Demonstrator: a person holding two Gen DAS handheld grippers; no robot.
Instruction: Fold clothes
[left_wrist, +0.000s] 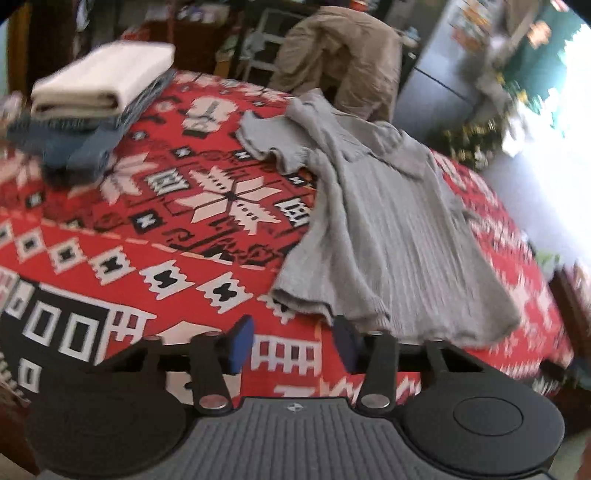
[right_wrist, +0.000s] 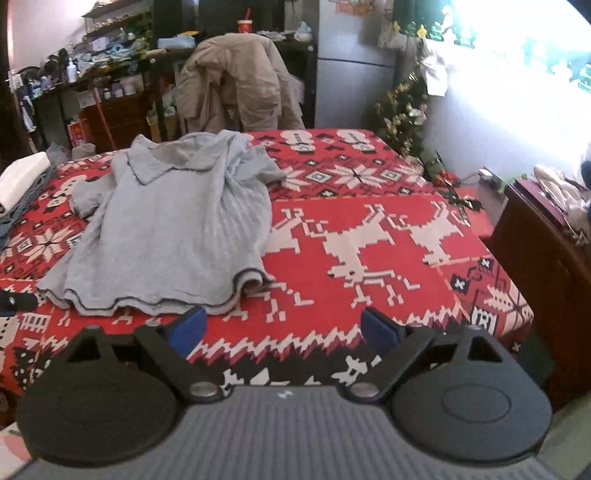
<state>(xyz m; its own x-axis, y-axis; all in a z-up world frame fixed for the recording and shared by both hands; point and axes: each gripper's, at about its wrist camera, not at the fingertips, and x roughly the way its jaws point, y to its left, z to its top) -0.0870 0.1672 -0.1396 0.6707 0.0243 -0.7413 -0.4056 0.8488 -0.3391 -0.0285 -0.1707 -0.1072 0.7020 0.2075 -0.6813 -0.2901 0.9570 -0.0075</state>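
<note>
A grey knit shirt is spread collar-away on a tabletop covered by a red patterned cloth, its wavy hem turned toward both cameras. The step in hand is judged to be the approach to the hem, before any fold is made.

The left gripper is held just short of the hem's left corner; its jaws are partly spread, and nothing is seen between the blue pads. The right gripper is held beyond the hem's right corner, over bare cloth, with its jaws spread wide and nothing between them.

For the next move, each pair of jaws would have to be brought onto a hem corner and closed on the fabric, both layers being caught if possible, since the hem is rippled and its right corner curled under.

A stack of folded clothes is seen at the far left corner, well apart from the shirt, so part of the task is judged already done.

The left view is smeared, and the hem edge there is hard to make out. The far sleeve is bunched, so its lie cannot be told. A tan jacket is draped on a chair behind the tabletop; whether it belongs to the task cannot be told. The hands holding the grippers are not in view.
</note>
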